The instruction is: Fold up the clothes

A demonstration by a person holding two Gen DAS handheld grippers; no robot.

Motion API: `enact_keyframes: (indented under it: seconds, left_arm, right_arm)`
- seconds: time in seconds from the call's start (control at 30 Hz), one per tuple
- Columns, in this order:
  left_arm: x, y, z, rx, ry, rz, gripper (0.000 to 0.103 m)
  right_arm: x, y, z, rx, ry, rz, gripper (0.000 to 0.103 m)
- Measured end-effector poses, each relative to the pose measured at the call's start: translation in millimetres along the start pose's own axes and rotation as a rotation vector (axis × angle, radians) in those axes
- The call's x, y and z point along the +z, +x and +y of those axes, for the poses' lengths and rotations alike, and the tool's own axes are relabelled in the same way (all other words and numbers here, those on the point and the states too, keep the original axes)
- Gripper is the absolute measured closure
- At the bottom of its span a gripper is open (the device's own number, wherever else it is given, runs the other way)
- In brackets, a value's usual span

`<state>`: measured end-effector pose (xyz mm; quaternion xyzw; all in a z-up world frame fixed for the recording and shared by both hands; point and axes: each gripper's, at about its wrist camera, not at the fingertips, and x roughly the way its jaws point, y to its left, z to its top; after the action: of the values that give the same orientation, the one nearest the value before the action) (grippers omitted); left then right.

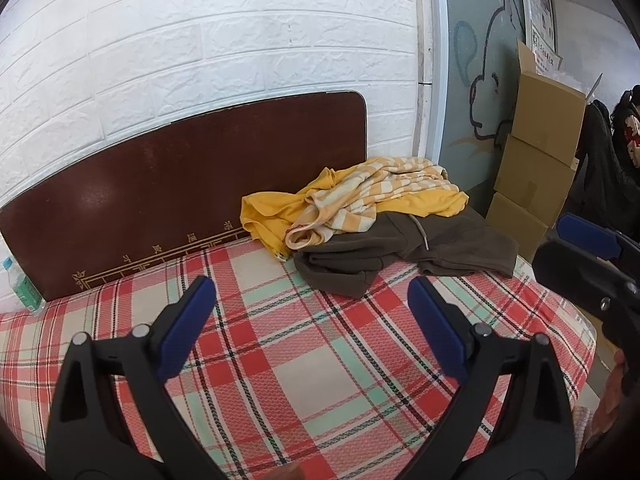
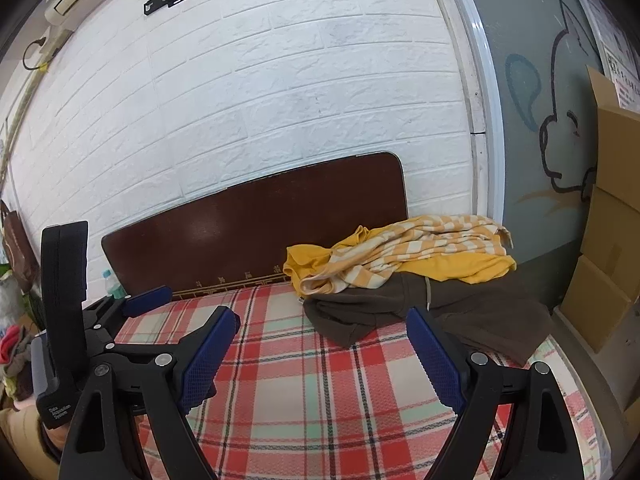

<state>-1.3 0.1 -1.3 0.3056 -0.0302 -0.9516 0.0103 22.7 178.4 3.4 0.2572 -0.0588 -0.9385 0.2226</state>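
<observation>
Left gripper [image 1: 312, 312] tilted down over the plaid cloth [image 1: 304, 380], jaws spread wide, nothing between them. Right gripper [image 2: 324, 344] likewise wide apart and empty. Clothes pile lies ahead of both jaw sets, untouched: brown garment [image 1: 404, 252] lowest, plain yellow garment [image 1: 268, 216] and yellow-striped garment [image 1: 380, 188] crumpled above it.

the left hand-held gripper [image 1: 312, 316] tilts downward, its two black arms spread wide and the blue pads [image 1: 188, 312] well apart with nothing between them. the right hand-held gripper [image 2: 324, 344] stands just as wide, blue pads [image 2: 436, 360] apart and gripping nothing. in the left wrist view the right tool shows at the right edge, with part of a hand [image 1: 612, 396] below it. the two sit side by side, near each other, not touching.
</observation>
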Motion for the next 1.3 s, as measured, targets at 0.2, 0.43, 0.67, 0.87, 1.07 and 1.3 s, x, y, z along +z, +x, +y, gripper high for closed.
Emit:
enact_keyframes:
  seconds: [0.2, 0.43, 0.67, 0.87, 1.07, 1.3]
  left_arm:
    - [-3.0, 7.5, 0.8, -0.013, -0.020, 0.001, 0.006]
    - [-13.2, 21.3, 2.7, -0.024, -0.024, 0.011, 0.006]
    - [-14.2, 37.7, 12.1, -0.037, -0.041, 0.029, 0.006]
    - [-8.7, 43.2, 13.4, -0.031, -0.037, 0.020, 0.006]
    - [-3.2, 46.1, 13.8, -0.030, -0.040, 0.011, 0.006]
    - [2.9, 49.0, 13.3, -0.029, -0.044, 0.005, 0.006]
  right_arm:
    - [-1.5, 10.8, -5.3, -0.004, 0.008, 0.021, 0.013]
    - [-8.2, 21.3, -11.6, -0.006, -0.002, 0.021, 0.013]
    - [-13.5, 37.7, -23.2, -0.004, 0.018, 0.040, 0.013]
    - [-15.4, 48.5, -26.2, -0.002, 0.022, 0.048, 0.013]
    - [-11.3, 53.1, -24.2, 0.002, 0.002, 0.044, 0.013]
    - [-7.2, 55.0, -21.7, -0.001, -0.016, 0.036, 0.013]
